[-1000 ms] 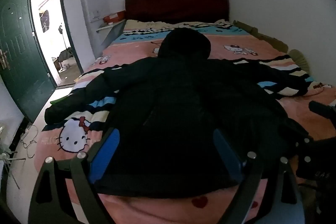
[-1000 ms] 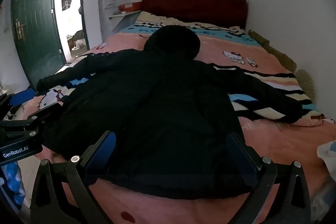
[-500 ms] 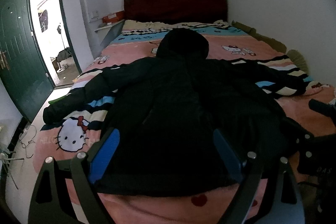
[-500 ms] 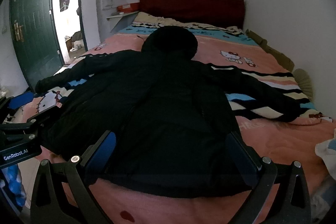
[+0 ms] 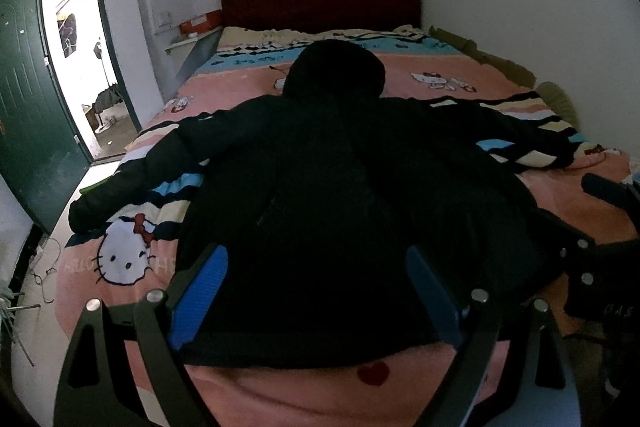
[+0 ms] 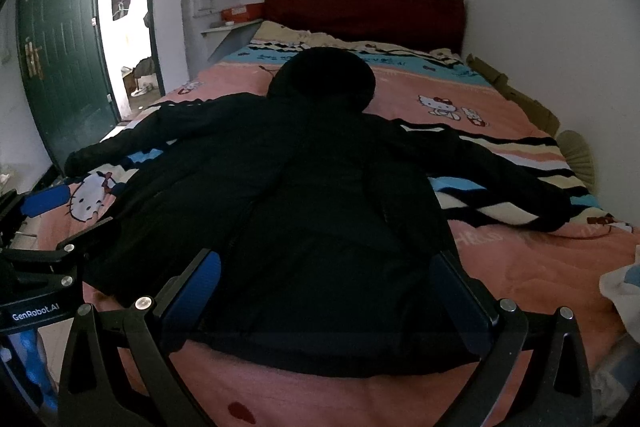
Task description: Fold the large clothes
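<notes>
Black hooded jacket (image 5: 340, 187) flat on pink cartoon-cat bedspread (image 5: 120, 267), sleeves spread; left gripper (image 5: 316, 291) and right gripper (image 6: 324, 291) both wide, empty, near hem (image 6: 340, 359).

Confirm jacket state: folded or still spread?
Spread. The black jacket lies flat on the bed, both sleeves stretched out sideways, hood toward the headboard. No fold visible.

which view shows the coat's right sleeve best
Right wrist view: the coat has its right sleeve unobstructed, shoulder to cuff. Left wrist view shows that sleeve too, but smaller and nearer the frame edge.
</notes>
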`<state>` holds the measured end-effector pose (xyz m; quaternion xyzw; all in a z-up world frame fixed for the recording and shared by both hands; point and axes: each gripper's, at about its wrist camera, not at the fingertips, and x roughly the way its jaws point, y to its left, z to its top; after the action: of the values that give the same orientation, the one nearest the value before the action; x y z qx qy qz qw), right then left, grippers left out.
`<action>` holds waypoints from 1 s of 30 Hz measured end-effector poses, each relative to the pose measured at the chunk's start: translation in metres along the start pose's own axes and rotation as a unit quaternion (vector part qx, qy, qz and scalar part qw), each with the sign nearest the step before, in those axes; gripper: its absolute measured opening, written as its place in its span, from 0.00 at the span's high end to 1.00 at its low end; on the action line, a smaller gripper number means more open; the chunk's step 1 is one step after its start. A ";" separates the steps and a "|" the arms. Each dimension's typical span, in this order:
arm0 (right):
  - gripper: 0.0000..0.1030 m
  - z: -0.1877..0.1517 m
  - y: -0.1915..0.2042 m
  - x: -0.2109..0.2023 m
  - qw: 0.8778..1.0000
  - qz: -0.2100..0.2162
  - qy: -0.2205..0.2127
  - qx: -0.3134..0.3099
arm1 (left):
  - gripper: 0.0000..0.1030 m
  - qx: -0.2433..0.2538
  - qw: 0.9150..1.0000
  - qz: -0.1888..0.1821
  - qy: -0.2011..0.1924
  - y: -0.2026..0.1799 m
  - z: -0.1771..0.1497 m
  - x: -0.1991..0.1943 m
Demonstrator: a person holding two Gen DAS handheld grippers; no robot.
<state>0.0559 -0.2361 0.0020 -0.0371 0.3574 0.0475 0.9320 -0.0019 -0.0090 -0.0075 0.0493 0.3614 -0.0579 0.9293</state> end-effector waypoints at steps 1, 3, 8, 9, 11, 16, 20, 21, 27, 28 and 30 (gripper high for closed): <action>0.00 0.000 0.000 0.000 1.000 0.000 0.000 0.000 | 0.11 0.000 1.000 0.000 0.000 0.000 0.000 0.000; 0.00 0.000 0.000 0.001 1.000 0.000 0.001 0.000 | 0.11 0.000 1.000 -0.001 0.000 0.000 0.000 0.000; 0.00 0.000 -0.002 0.001 1.000 -0.002 0.002 0.000 | 0.11 0.008 1.000 0.000 0.006 -0.002 -0.003 0.004; 0.00 0.000 -0.002 0.002 1.000 -0.002 0.002 0.000 | 0.11 0.010 1.000 -0.001 0.008 -0.003 -0.004 0.005; 0.00 -0.001 -0.003 0.002 1.000 -0.004 0.002 0.000 | 0.11 0.011 1.000 -0.005 0.012 -0.004 -0.005 0.006; 0.00 -0.001 -0.001 0.003 1.000 -0.008 0.004 0.000 | 0.11 0.004 1.000 -0.013 0.017 0.001 -0.004 0.007; 0.00 0.000 -0.002 0.004 1.000 -0.011 0.006 0.002 | 0.11 0.004 1.000 -0.016 0.023 0.004 -0.004 0.009; 0.00 -0.001 -0.001 0.005 1.000 -0.012 0.007 0.002 | 0.11 0.005 1.000 -0.016 0.024 0.004 -0.003 0.009; 0.00 -0.002 0.006 0.006 1.000 -0.013 0.011 -0.005 | 0.11 0.011 0.999 -0.030 0.024 0.004 -0.004 0.009; 0.00 -0.002 0.006 0.006 1.000 -0.014 0.011 -0.005 | 0.11 0.010 0.999 -0.033 0.025 0.005 -0.004 0.010; 0.00 -0.002 0.007 0.006 1.000 -0.015 0.012 -0.006 | 0.11 0.008 0.999 -0.035 0.027 0.005 -0.005 0.011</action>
<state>0.0581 -0.2293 -0.0036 -0.0482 0.3673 0.0353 0.9282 0.0036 -0.0038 -0.0179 0.0459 0.3872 -0.0924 0.9162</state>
